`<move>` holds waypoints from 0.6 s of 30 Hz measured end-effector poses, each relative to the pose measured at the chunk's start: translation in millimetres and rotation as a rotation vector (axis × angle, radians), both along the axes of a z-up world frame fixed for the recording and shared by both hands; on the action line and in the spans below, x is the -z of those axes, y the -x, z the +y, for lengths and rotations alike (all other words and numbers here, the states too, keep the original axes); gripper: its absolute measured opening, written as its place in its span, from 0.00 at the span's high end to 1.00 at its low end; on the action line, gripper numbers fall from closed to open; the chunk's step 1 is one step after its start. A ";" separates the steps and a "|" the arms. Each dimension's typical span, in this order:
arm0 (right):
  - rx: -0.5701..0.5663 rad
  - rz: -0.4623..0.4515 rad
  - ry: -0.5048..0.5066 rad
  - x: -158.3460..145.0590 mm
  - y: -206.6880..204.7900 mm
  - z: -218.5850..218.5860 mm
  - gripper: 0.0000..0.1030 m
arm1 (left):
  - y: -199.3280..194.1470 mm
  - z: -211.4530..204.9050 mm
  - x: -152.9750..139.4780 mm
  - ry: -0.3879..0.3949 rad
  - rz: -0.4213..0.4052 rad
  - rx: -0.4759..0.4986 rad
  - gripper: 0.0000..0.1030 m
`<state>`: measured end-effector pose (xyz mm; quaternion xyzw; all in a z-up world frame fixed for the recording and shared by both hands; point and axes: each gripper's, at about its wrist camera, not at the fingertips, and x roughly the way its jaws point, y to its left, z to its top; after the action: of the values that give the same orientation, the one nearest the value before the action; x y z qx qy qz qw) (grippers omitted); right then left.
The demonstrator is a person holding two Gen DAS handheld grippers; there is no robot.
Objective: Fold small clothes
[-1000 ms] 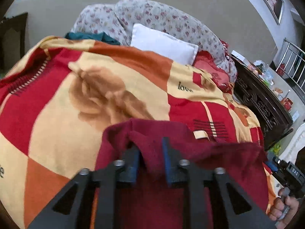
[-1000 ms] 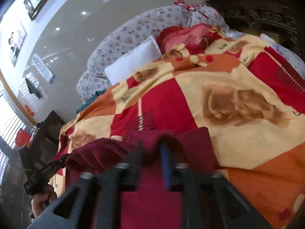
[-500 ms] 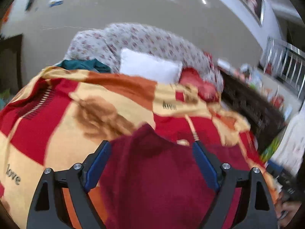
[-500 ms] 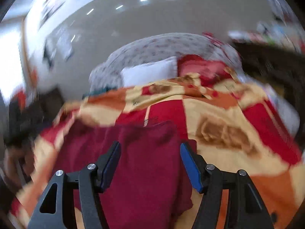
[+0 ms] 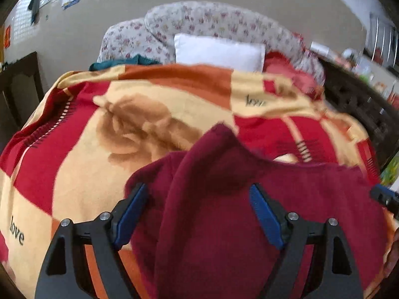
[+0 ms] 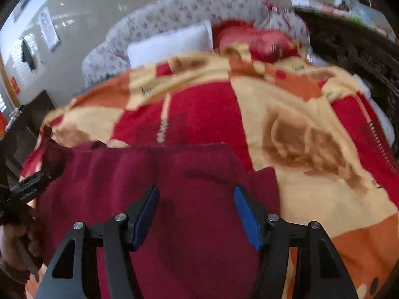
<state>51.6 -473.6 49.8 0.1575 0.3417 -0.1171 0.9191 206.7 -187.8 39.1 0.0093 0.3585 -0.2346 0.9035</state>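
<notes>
A dark red garment (image 5: 311, 199) lies spread on the patterned blanket (image 5: 74, 162), with one peak of cloth bunched up at its far edge. My left gripper (image 5: 197, 189) hovers over its left part, open, its blue pads wide apart and not pressing the cloth. In the right wrist view the same garment (image 6: 124, 169) lies flat on the blanket (image 6: 311, 199). My right gripper (image 6: 195, 190) is open above its right part, holding nothing. The left gripper's tip (image 6: 30, 186) and a hand (image 6: 12, 236) show at that view's left edge.
At the head of the bed are a white pillow (image 5: 219, 52), a floral headboard (image 5: 212, 20), a teal cloth (image 5: 124, 62) and a red pillow (image 5: 286, 67). A dark carved cabinet (image 5: 361, 107) stands along the right side, and dark furniture (image 5: 20, 82) on the left.
Both grippers were pinched shut on folds of the red garment a second ago. Both have opened wide and let go; the garment now rests on the blanket. Both views have swung and rolled.
</notes>
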 end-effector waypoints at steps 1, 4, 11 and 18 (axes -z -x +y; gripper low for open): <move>-0.021 -0.035 0.035 -9.9 11.3 7.3 0.34 | 6.0 4.5 -6.6 0.010 -0.004 -0.005 0.19; -0.066 -0.070 0.137 -29.5 45.0 34.7 0.34 | 31.3 21.1 -21.3 0.002 -0.014 -0.019 0.19; -0.091 -0.085 0.245 -27.6 91.4 103.2 0.30 | 97.1 41.3 -7.1 -0.018 0.019 0.017 0.19; -0.042 0.062 0.258 27.2 75.2 106.4 0.12 | 96.1 12.7 63.2 -0.164 0.030 0.024 0.12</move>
<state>-23.6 -367.2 22.6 0.0272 0.3551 -0.1457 0.9230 110.6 -175.1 -24.1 0.0843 0.3897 -0.2152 0.8915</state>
